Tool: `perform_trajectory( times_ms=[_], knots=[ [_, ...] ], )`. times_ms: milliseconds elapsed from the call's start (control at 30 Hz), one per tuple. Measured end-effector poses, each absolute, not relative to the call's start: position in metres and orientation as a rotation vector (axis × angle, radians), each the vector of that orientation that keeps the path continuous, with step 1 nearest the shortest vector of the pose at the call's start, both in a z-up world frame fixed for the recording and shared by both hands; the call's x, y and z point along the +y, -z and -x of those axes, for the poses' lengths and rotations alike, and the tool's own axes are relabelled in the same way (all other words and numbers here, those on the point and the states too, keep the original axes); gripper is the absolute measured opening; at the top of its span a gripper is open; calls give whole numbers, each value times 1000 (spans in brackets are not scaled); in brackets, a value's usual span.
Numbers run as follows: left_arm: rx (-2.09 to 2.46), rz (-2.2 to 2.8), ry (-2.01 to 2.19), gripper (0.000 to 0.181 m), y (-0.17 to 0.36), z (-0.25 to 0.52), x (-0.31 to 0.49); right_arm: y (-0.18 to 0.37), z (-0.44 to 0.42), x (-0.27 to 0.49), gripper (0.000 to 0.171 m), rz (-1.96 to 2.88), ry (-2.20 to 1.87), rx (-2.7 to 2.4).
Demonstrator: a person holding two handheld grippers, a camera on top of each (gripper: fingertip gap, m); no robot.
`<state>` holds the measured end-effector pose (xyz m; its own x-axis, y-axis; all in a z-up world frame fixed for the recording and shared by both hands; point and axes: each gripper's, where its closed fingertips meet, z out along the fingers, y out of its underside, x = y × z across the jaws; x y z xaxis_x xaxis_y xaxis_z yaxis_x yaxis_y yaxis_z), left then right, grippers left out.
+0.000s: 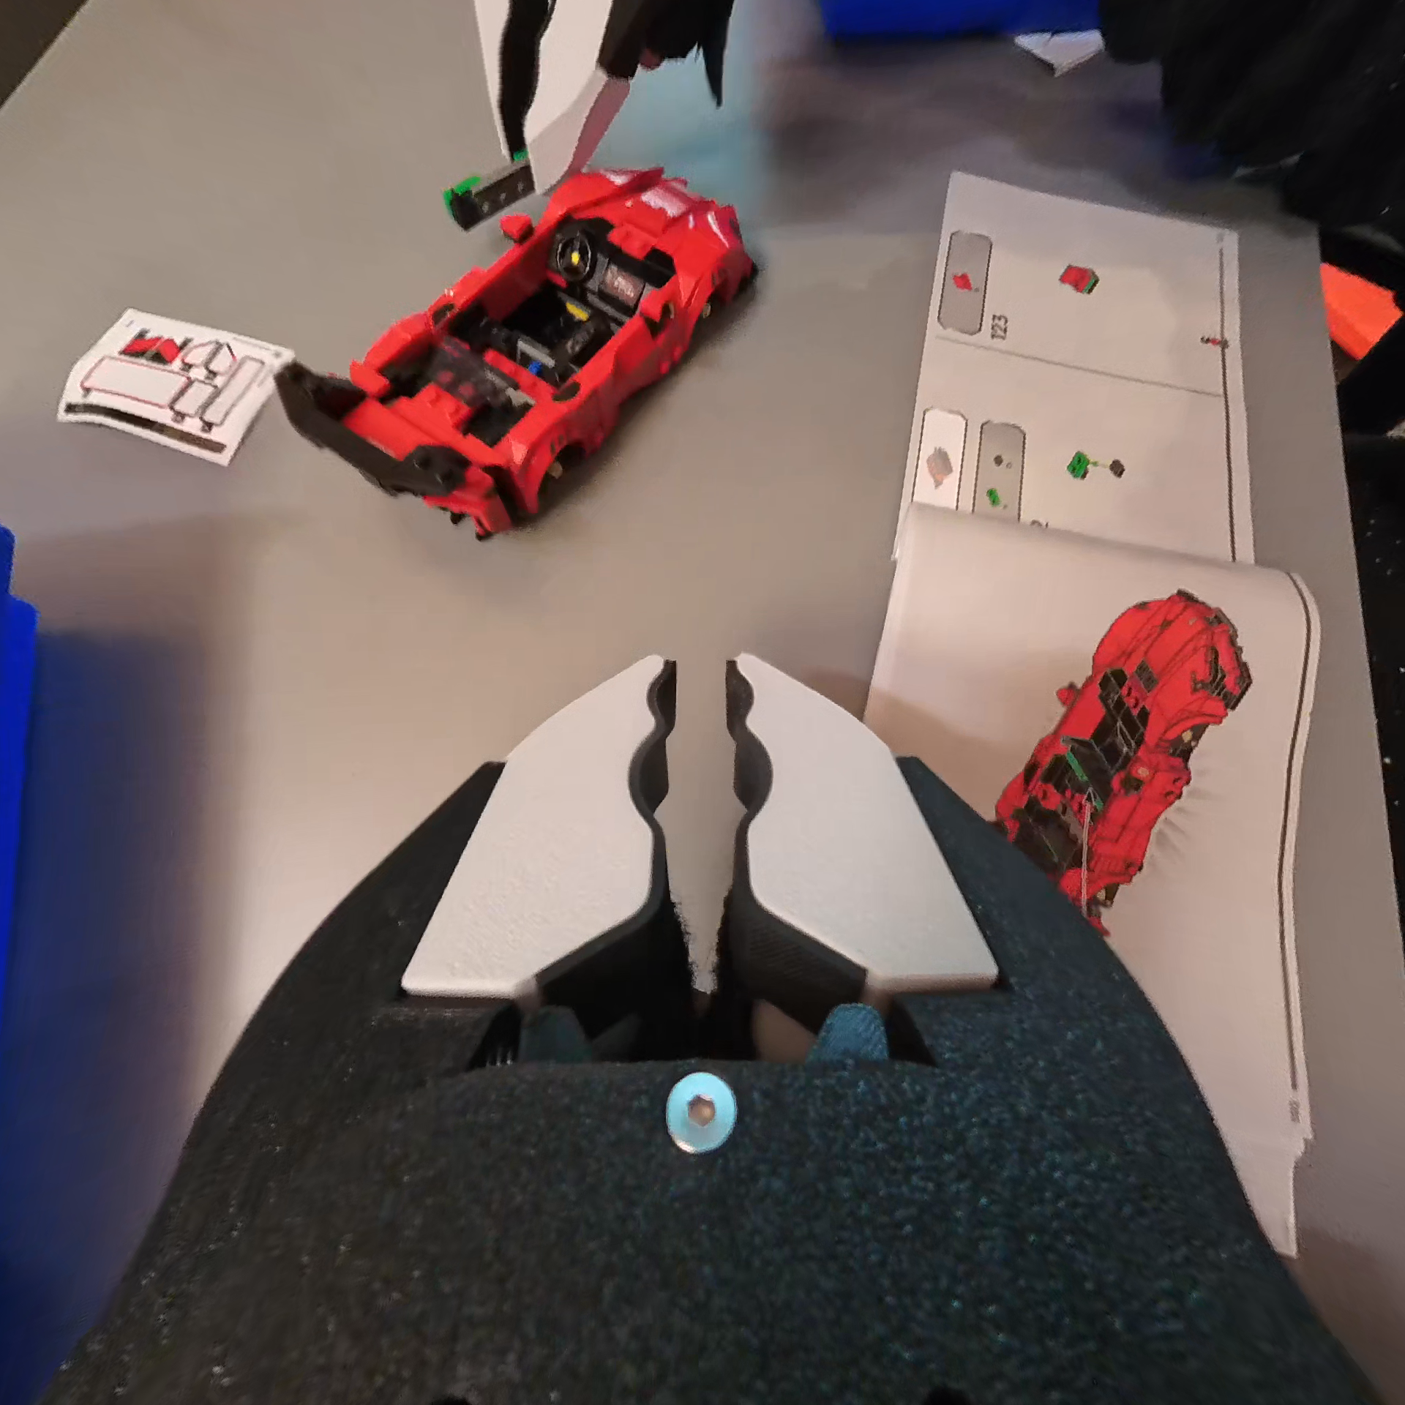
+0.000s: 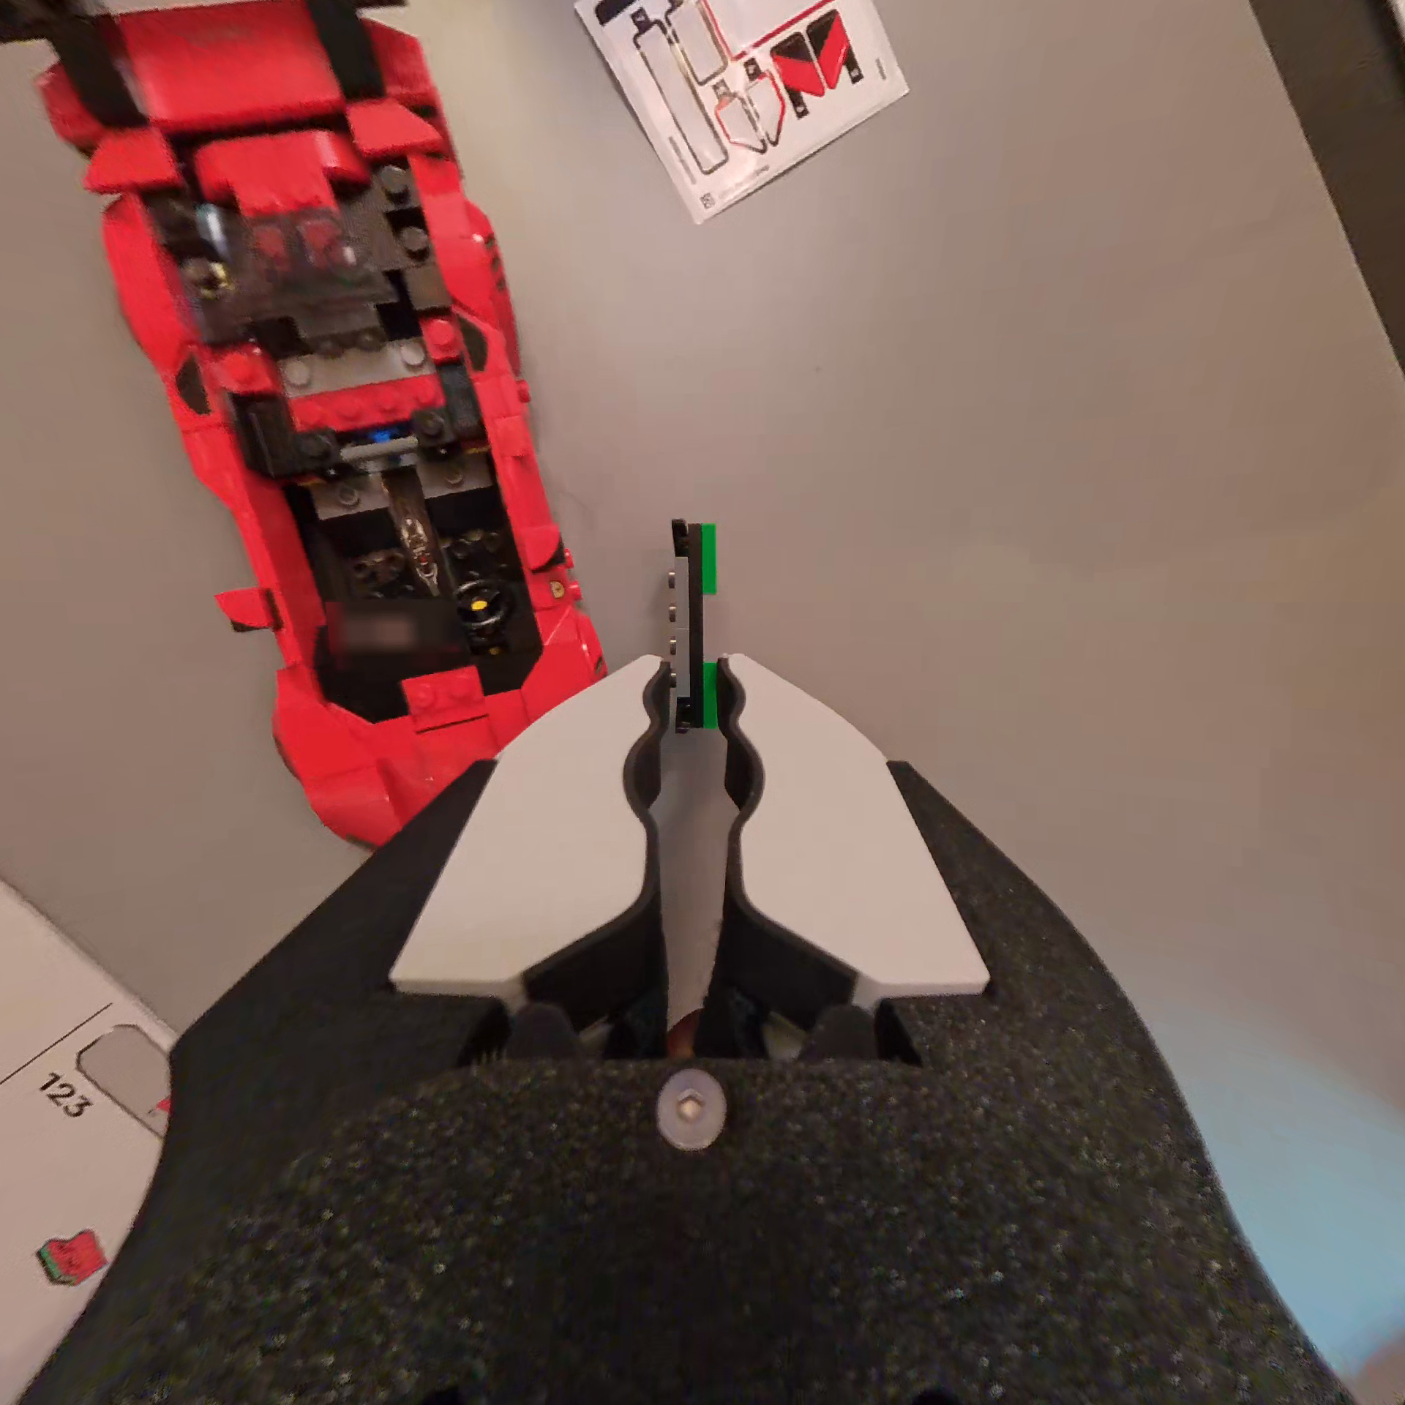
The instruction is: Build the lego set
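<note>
A partly built red lego car (image 1: pixel 532 342) with an open black cockpit sits on the grey table; it also shows in the right wrist view (image 2: pixel 327 426). My right gripper (image 2: pixel 693 669) is shut on a small black, grey and green lego assembly (image 2: pixel 690 608), held upright beside the car's front; it also shows far off in the left wrist view (image 1: pixel 494 190). My left gripper (image 1: pixel 701 665) is empty, jaws nearly together with a narrow gap, hovering over bare table in front of the car's rear wing.
The open instruction booklet (image 1: pixel 1087 380) lies right of the car, its corner showing in the right wrist view (image 2: pixel 68 1064). A sticker sheet (image 1: pixel 167 384) lies left of the car, also in the right wrist view (image 2: pixel 745 99). A blue bin (image 1: pixel 15 760) stands at the left edge. Across from one pair of fingers to the other is roughly 20 cm.
</note>
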<state>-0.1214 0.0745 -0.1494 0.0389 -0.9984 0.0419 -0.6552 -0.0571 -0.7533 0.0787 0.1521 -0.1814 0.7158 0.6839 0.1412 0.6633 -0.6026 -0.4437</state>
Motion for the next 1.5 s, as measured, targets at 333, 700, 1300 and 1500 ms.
perform_trajectory(
  times_ms=[333,700,1300,1500],
  knots=[
    [1672,1811,792,13,160,139,75,179,-60,122,12,2439,-113,-1031],
    [1712,1838,787,14,168,127,85,180,-55,110,12,2435,-121,-1008],
    [1634,1778,954,13,164,106,93,160,-1,142,12,1756,-294,-2029],
    [1631,1783,965,13,171,108,97,167,2,144,12,1736,-328,-2015]
  ],
)
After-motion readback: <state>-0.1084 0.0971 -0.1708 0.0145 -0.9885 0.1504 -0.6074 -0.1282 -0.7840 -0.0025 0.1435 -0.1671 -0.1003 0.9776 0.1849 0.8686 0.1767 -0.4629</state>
